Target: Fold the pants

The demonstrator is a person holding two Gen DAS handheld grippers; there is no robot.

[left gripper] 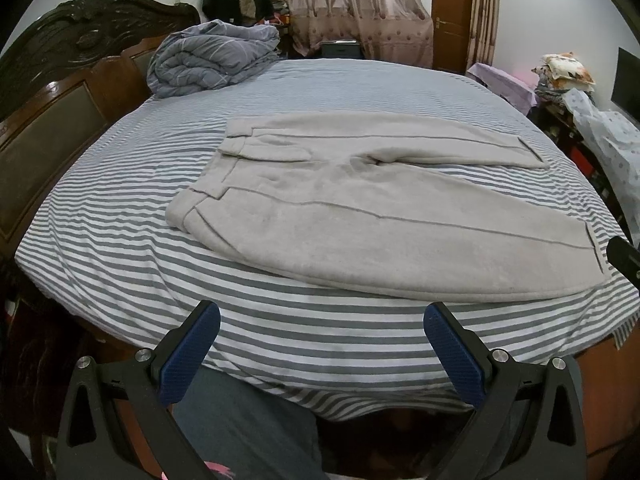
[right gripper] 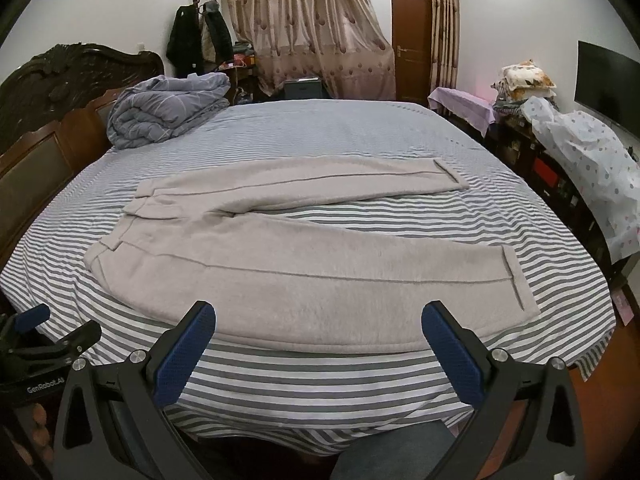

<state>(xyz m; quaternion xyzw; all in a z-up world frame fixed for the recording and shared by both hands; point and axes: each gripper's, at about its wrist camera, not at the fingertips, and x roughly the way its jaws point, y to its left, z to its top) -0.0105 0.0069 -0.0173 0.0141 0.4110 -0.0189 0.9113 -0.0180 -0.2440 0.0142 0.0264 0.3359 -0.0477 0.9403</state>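
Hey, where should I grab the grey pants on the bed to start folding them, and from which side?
Probably take the pants along the near leg's outer edge: left gripper by the waistband, right gripper by the near cuff. Come in low from the near bed edge. The legs lie flat and splayed, so that edge can lift over onto the far leg.

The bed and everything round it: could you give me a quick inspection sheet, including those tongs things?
Surface: striped bed sheet, smooth.
Job's things: beige pants spread flat, not yet folded, waistband toward the headboard, legs apart in a V.
Clutter: folded grey quilt at the far corner by the headboard.
Tongs: left tongs and right tongs both open, holding nothing, at the near bed edge.
Cables: nothing seen.
Surroundings: curtains, brown door, hung coats, dark screen, covered piles along the right side.
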